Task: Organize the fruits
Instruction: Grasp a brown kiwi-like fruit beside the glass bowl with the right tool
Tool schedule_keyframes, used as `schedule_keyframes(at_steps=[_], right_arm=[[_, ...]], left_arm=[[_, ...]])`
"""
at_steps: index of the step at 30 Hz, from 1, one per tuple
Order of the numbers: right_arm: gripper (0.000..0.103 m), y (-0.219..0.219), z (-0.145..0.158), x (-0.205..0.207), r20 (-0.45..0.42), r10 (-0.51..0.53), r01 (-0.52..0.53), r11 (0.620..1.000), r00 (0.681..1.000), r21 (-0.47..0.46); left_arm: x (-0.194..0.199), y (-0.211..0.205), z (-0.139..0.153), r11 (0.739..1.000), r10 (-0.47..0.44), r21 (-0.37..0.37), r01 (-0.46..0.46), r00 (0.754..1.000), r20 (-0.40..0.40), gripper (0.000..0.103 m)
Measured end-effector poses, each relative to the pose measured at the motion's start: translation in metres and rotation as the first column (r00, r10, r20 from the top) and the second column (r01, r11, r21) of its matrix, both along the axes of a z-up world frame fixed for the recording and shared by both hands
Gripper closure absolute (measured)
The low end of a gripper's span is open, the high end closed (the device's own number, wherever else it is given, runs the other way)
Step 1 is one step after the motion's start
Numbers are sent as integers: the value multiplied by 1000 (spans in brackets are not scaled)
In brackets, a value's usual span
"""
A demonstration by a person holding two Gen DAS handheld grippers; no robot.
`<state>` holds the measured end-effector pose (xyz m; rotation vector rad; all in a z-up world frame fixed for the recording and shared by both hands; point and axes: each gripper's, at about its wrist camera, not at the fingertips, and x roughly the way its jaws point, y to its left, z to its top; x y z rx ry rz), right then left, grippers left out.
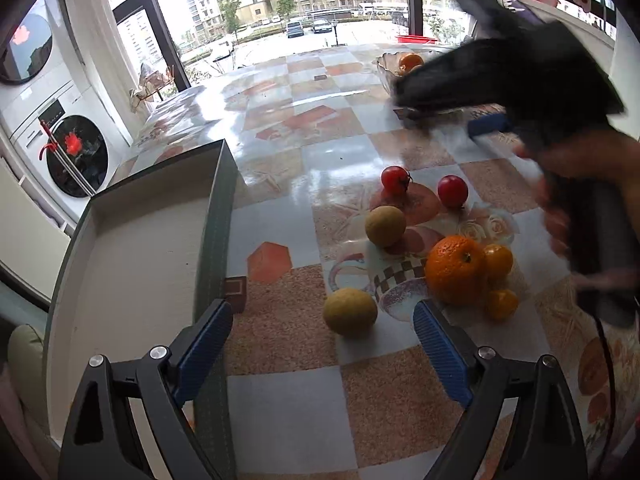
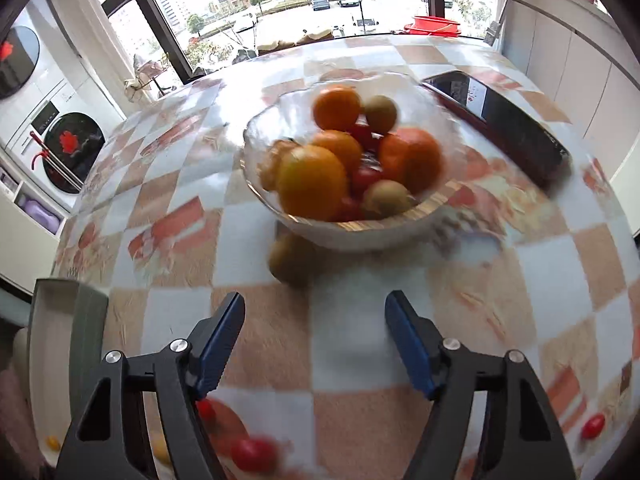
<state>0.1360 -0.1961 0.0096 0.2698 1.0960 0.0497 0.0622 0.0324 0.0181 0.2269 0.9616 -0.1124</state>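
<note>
Loose fruit lies on the checkered table: a big orange (image 1: 454, 270), two small yellow-orange fruits (image 1: 498, 261), two tan round fruits (image 1: 350, 311), and two cherry tomatoes (image 1: 395, 180). My left gripper (image 1: 322, 340) is open and empty, low over the table just before the nearer tan fruit. My right gripper (image 2: 314, 336) is open and empty, facing a glass bowl (image 2: 408, 228) full of oranges, tan fruits and tomatoes. A tan fruit (image 2: 290, 258) lies beside the bowl. The right gripper also shows in the left wrist view (image 1: 504, 92), blurred, by the bowl (image 1: 386, 68).
An open shallow box (image 1: 136, 248) stands at the table's left edge. A dark phone (image 2: 500, 120) lies right of the bowl. Cherry tomatoes (image 2: 252, 454) lie near the front, one (image 2: 593, 426) far right. Washing machines (image 1: 68, 152) and a window lie beyond.
</note>
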Motion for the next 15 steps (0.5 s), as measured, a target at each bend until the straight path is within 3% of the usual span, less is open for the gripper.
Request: schedule_keyframes(at_steps=[2, 3, 4, 5, 8, 12, 13, 15], right_arm=[[33, 8, -1, 3, -1, 0, 0, 1000, 1000, -22], [46, 13, -1, 5, 2, 3, -2, 999, 1000, -39], [68, 18, 0, 6, 6, 10, -10, 998, 1000, -61], [76, 18, 0, 9, 8, 16, -16, 998, 1000, -58], [76, 13, 0, 7, 16, 24, -24, 1000, 1000, -14], [76, -12, 6, -18, 3, 63, -63, 991, 998, 121], [76, -17, 10, -29, 5, 83, -82, 984, 997, 159], [76, -25, 17, -49, 13, 111, -112, 976, 994, 186]], left_arm=[[1, 0, -1, 1000, -7, -1, 7, 1000, -5, 10], [3, 0, -3, 1000, -7, -6, 6, 1000, -11, 10], [4, 0, -3, 1000, -6, -12, 6, 1000, -15, 10], [6, -1, -4, 1000, -5, -15, 5, 1000, -17, 10], [8, -4, -5, 1000, -8, -15, 7, 1000, -23, 10], [9, -6, -7, 1000, -6, -6, 6, 1000, -25, 11], [10, -6, -8, 1000, -4, -10, 3, 1000, -29, 22], [12, -4, -9, 999, -3, -37, 2, 999, -39, 27]])
